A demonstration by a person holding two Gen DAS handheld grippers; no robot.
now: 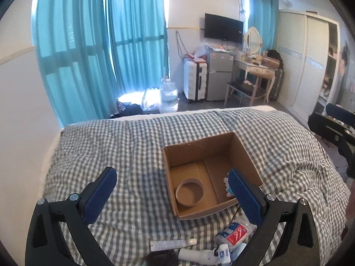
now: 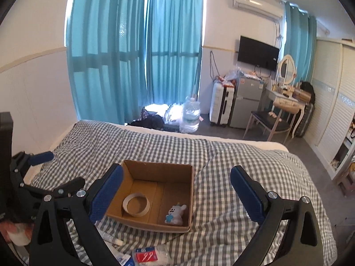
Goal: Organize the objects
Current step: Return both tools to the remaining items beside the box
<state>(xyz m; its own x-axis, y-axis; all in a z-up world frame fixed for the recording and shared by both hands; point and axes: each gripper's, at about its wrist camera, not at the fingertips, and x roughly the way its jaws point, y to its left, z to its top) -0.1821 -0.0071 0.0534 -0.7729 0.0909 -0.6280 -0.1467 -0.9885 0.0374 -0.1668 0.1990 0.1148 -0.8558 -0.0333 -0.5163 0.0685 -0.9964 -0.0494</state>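
Both the left claw (image 1: 172, 189) and the right claw (image 2: 176, 187) hang wide apart and empty above the checkered bed (image 2: 233, 199). The open cardboard box (image 2: 155, 170) on it holds a tape roll (image 2: 136, 205) and a plush bunny (image 2: 175, 214); a floss-pick pack (image 1: 233, 233) and a tube (image 1: 173, 243) lie beside it.

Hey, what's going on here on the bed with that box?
Someone is tidying small items into an open cardboard box on the checked bedspread. A tape ring and a small plush toy already lie inside. The left hand-held gripper and right hand-held gripper both hover open, holding nothing. A tube, a red-and-white packet and a white bottle wait on the bedspread near the box.
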